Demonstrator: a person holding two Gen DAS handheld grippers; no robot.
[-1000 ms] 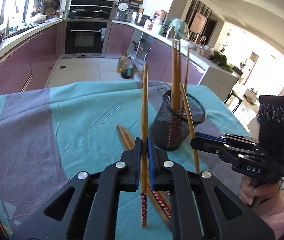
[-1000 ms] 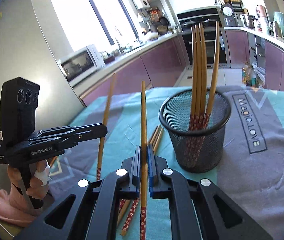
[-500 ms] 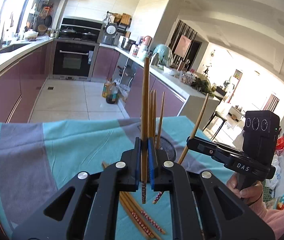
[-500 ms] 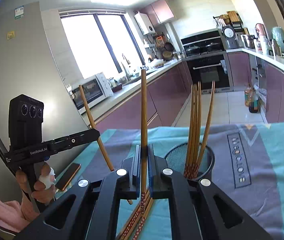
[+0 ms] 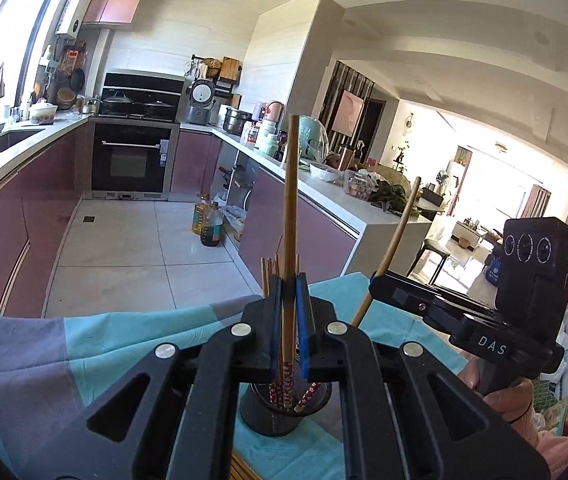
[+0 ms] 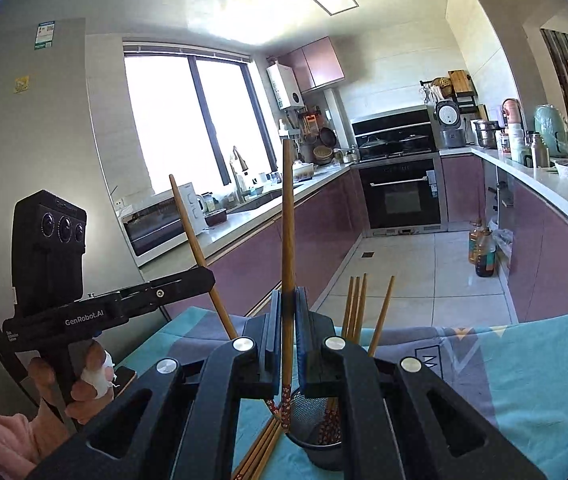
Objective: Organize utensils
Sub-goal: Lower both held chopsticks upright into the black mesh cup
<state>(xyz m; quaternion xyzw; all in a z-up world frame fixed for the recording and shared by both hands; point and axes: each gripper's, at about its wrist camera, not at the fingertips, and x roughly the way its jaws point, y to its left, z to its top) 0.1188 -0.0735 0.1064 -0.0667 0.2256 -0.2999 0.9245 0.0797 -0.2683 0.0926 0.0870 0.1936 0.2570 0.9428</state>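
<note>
A black built-in oven (image 5: 130, 160) sits among purple cabinets (image 6: 548, 256), with oil bottles (image 5: 206, 222) on the tiled floor (image 5: 136, 248) and a microwave (image 6: 160, 220) by the window (image 6: 192, 120).

Both hand-held grippers have gone up. The left hand-held gripper (image 5: 289, 320) lifted its chopstick (image 5: 291, 208) off the tabletop, and its patterned end now hangs over the mesh cup (image 5: 284, 412). The right hand-held gripper (image 6: 289, 332) lifted its chopstick (image 6: 287, 232) too (its patterned end is just by the cup's rim). The cup now sits low in both views.
</note>
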